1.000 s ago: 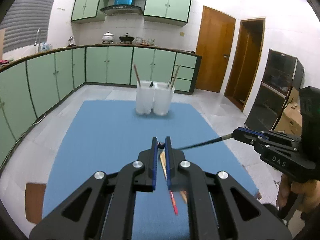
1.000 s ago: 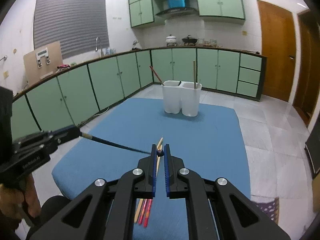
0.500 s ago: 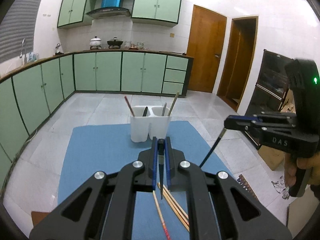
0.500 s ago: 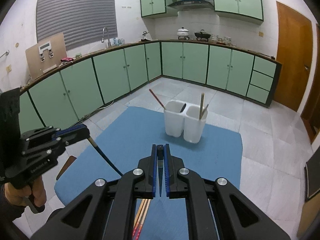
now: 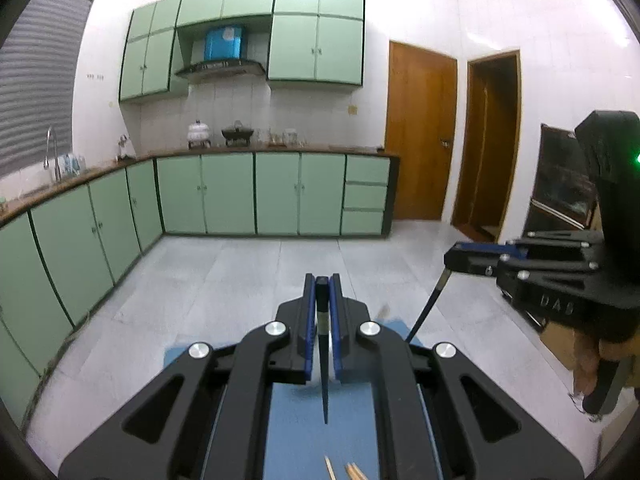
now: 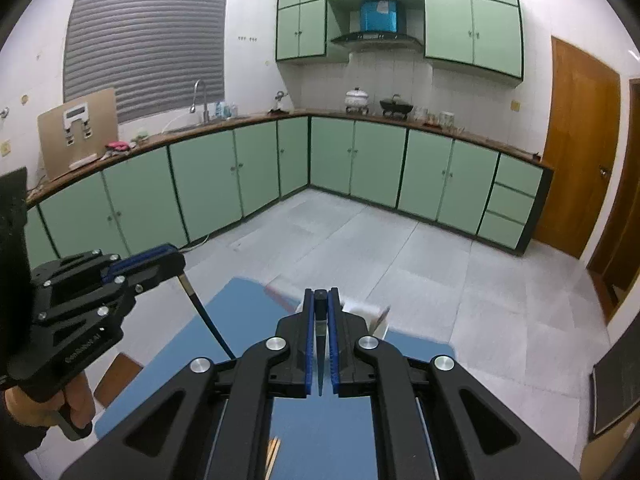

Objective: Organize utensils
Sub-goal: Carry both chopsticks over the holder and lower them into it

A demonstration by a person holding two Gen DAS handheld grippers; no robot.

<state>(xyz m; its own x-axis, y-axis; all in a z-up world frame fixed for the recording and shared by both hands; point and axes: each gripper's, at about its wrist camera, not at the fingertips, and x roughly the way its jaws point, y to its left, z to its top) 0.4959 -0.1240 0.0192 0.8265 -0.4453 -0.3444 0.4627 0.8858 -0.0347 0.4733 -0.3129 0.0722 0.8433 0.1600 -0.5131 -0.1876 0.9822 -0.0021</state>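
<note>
Well, the blue mat (image 6: 320,432) on the table fills the low foreground, and the white holder (image 6: 362,312) sits at its far side, blurred and mostly hidden behind the right gripper (image 6: 320,320) in the right wrist view; from the left wrist view I can't see it at all. A few wooden chopsticks (image 5: 352,470) lie loose on the mat below. Both grippers are raised, tilted so each dark stick hangs tip-down. The left gripper (image 5: 322,312) has its tongs narrow, pinching a dark chopstick (image 5: 324,360) by the thick end; the right one does likewise w/ its own dark chopstick (image 6: 320,344). Risks, I'd judge: each stick is pinched only at its very top, so it could pivot or slip out if jolted, esp. w/ quick motion, and the blur hints at that. The tips could also miss a holder compartment or knock the cup over, since the holder is nearly out of sight for both cams. The two grippers hang side by side, near each other, level, pointing toward the far cabinets.
</note>
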